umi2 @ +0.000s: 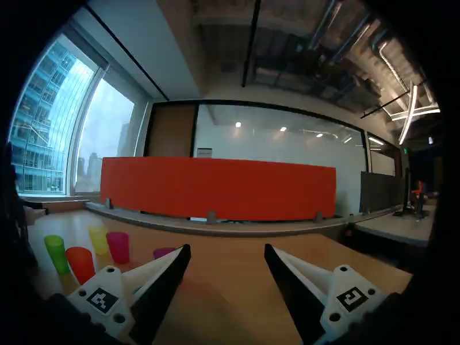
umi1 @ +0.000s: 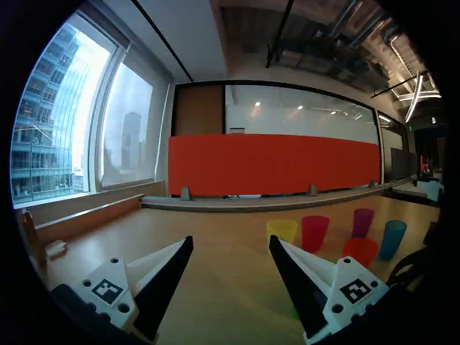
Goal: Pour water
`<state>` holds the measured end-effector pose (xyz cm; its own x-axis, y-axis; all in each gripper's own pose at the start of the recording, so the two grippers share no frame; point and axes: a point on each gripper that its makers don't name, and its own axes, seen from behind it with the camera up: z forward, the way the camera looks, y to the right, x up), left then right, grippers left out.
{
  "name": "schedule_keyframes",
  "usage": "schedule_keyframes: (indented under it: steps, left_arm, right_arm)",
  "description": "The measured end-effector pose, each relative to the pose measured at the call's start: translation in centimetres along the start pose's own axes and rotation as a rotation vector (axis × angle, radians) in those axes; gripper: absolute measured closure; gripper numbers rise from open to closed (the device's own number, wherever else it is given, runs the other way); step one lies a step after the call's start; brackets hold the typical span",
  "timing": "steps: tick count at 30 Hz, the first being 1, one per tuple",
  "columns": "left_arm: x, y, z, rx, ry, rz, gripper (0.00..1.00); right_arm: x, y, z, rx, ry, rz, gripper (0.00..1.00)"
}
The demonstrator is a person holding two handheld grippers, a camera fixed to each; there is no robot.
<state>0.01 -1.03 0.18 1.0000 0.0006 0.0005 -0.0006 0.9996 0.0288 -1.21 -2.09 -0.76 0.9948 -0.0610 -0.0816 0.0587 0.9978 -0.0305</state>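
Left gripper [umi1: 230,238]: two fingers spread wide, nothing between them, hanging over bare wood tabletop [umi1: 230,299]. Right gripper [umi2: 227,247]: same, spread wide and gripping nothing. One square black-and-white tag [umi1: 108,290] on each finger, four in all; they carry a pattern, not letters.

Cups stand on the tabletop, near, to the right of the left gripper and to the left of the right gripper. Neither gripper touches them.

Left gripper view, five cups counted:
- orange cup [umi1: 360,251], nearest
- teal cup [umi1: 393,238], just right of it
- yellow cup [umi1: 282,230]
- red cup [umi1: 314,232]
- magenta cup [umi1: 362,222], farthest

A green sliver shows low beside the right-hand finger, too hidden to tell what it is.

Right gripper view, five cups counted: green cup [umi2: 56,253], orange cup [umi2: 80,263], yellow cup [umi2: 99,240], red cup [umi2: 119,246], and magenta cup [umi2: 164,252], which is partly behind a finger. All are upright. Whether any holds water, cannot tell.

Far edge: one long orange divider panel [umi1: 270,164], with a pale glass wall behind it. Far left: tall windows [umi1: 57,132].
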Motion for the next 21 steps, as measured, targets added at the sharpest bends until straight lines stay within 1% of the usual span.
schedule_keyframes:
  steps: [6,15,21]
  left_arm:
    - [0.0,0.0,0.0,0.000,0.000,0.000,0.01]
    - [0.0,0.0,0.0,0.000,0.000,0.000,0.01]
    - [0.0,0.0,0.0,0.000,0.000,0.000,0.01]
  right_arm:
    - [-1.6,0.5,0.4,-0.009,-0.029,0.015,0.01]
    - [-3.2,1.4,0.7,-0.012,-0.054,0.047,0.01]
    - [-3.5,1.8,0.8,-0.013,-0.064,0.052,0.01]
